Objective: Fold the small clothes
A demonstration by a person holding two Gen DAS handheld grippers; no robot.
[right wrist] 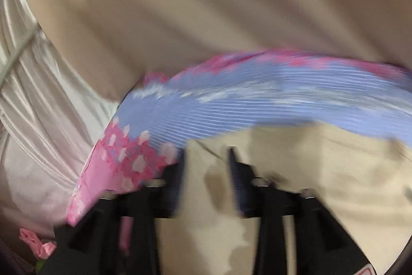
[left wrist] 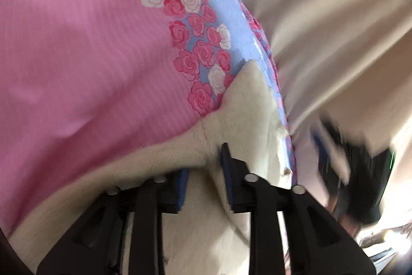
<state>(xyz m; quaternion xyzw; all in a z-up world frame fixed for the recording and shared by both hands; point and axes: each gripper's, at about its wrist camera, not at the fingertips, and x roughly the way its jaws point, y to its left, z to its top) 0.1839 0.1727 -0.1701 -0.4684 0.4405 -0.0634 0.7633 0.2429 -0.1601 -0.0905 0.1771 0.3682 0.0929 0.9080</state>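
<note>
Filling the left wrist view, the garment (left wrist: 77, 48) is pink with a blue band of printed roses and a cream fleecy lining. A fold of that lining sits between the parted fingers of the left hand-held gripper (left wrist: 203, 172); whether it is pinched I cannot tell. The right hand-held gripper (right wrist: 206, 166) likewise straddles cream lining, blurred, with beige curtain (right wrist: 206, 4) behind. No writing is legible.

No text, label, brand or number is readable anywhere (both views are blurred).
</note>
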